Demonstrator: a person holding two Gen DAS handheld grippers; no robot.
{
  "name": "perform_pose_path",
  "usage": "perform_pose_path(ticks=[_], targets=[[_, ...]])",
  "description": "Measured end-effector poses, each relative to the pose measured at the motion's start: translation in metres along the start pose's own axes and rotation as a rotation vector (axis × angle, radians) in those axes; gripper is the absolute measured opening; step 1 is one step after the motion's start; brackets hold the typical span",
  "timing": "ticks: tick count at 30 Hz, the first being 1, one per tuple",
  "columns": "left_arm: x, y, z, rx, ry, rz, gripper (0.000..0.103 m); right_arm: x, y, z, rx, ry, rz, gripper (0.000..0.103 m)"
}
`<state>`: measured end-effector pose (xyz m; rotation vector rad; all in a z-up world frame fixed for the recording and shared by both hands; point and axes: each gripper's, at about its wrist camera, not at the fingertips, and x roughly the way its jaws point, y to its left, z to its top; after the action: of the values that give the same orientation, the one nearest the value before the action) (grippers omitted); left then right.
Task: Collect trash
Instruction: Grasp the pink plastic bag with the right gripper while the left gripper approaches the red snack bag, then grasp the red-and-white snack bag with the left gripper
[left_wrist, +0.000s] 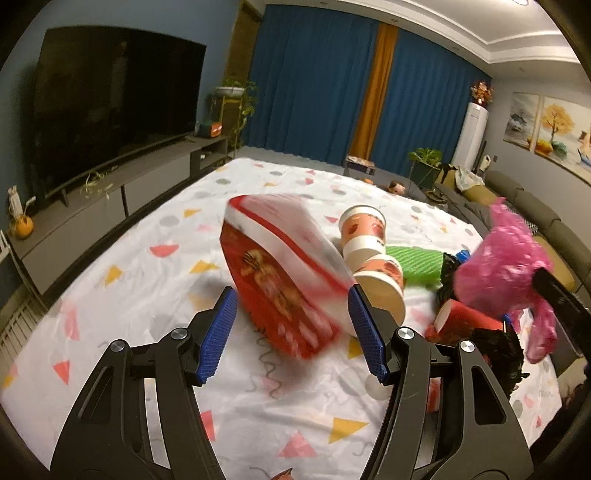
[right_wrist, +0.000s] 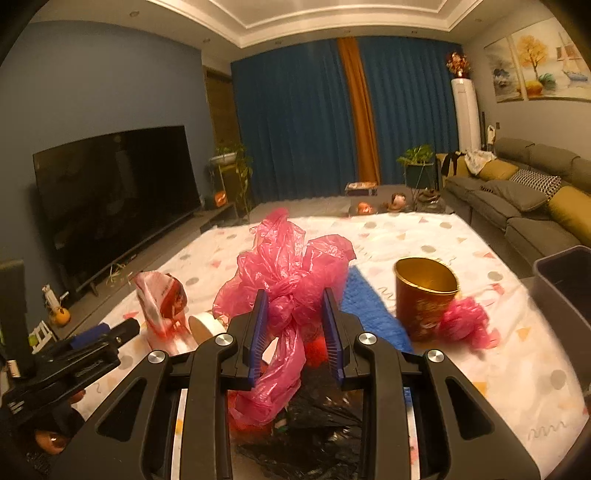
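We've got the pink bag (right_wrist: 291, 280) pinched in our right gripper (right_wrist: 295, 328), left gripper (left_wrist: 291, 325) closed on the red box (left_wrist: 280, 280), so keep both squeezes firm toward the grey bin (right_wrist: 565, 280) at three o'clock.

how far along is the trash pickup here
Done: nothing visibly binned; the grey bin interior can't be seen. In hand: right gripper clamps the pink plastic bag; left gripper brackets the red-and-white box, contact unclear. Left: paper cups, red cup with gold lining, black bag.
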<state>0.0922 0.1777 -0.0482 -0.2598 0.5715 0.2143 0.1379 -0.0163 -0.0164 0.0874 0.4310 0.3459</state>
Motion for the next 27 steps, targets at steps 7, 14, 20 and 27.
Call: perform_pose_path(ticks=[7,14,20,27], targets=[[0.01,0.015,0.0,-0.04,0.033,0.03,0.066,-0.013,-0.004,-0.004,-0.005,-0.025,-0.015,0.03],[0.023,0.028,0.0,-0.079,0.071,0.064,0.066,-0.016,-0.007,-0.009,0.007,-0.008,-0.025,0.03],[0.032,0.034,-0.002,-0.099,0.103,0.048,0.045,-0.016,-0.006,-0.01,0.005,-0.001,-0.027,0.03],[0.034,0.034,-0.002,-0.094,0.114,0.03,0.016,-0.021,-0.008,-0.009,-0.003,-0.004,-0.028,0.03]])
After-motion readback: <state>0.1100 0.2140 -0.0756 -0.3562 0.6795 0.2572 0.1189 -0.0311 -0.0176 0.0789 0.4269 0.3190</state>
